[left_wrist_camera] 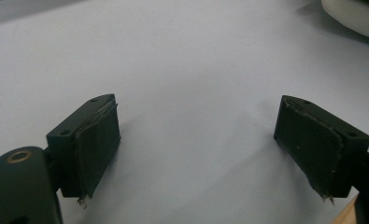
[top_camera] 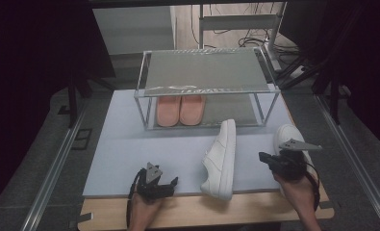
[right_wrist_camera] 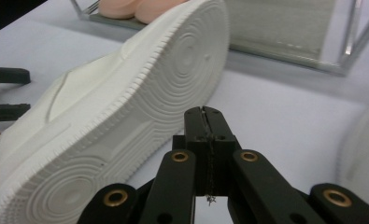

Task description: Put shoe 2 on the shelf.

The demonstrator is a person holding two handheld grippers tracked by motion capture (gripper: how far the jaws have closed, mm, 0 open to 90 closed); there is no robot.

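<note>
While the white sneaker (top_camera: pixel 221 161) lies tipped on its side, left gripper (top_camera: pixel 174 182) jaws spread beside it, right gripper (right_wrist_camera: pixel 204 116) jaws pressed together, empty.

No readable text, label or number shows anywhere

A wooden desk (top_camera: pixel 255 208) carries a pale grey mat (top_camera: pixel 125 144). At the mat's twelve o'clock stands a clear two-tier shelf rack (top_camera: pixel 204 86), with a pair of pink slippers (top_camera: pixel 180 110) on its lower shelf. One white sneaker (top_camera: pixel 221 161) lies on its side at five o'clock, another (top_camera: pixel 286 137) near three o'clock.
</note>
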